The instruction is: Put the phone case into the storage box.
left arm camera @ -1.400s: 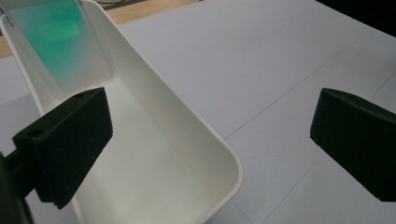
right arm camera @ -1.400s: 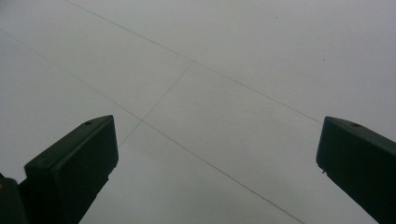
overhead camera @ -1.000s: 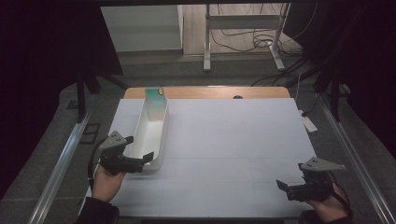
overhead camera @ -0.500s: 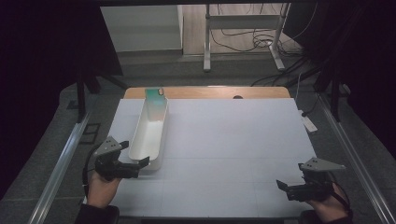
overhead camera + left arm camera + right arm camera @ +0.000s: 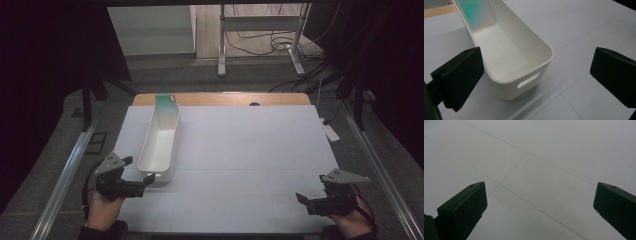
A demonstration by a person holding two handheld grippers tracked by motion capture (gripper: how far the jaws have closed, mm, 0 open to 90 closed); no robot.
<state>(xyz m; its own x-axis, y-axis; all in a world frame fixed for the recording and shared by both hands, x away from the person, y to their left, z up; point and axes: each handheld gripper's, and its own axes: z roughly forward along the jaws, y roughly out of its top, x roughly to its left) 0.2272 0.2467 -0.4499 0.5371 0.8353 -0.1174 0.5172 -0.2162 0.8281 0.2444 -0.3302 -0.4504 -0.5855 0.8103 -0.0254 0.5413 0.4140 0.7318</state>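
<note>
High view: the long white bin lies along the table's left edge, a greenish card propped at its far end. The left gripper hovers just before the bin's near end, nothing grasped yet.

Left gripper view: jaws spread wide around that end; the bin holds nothing but the card.

Right gripper view: jaws parted over bare table near the right front corner.

White bin, black tongs
</note>
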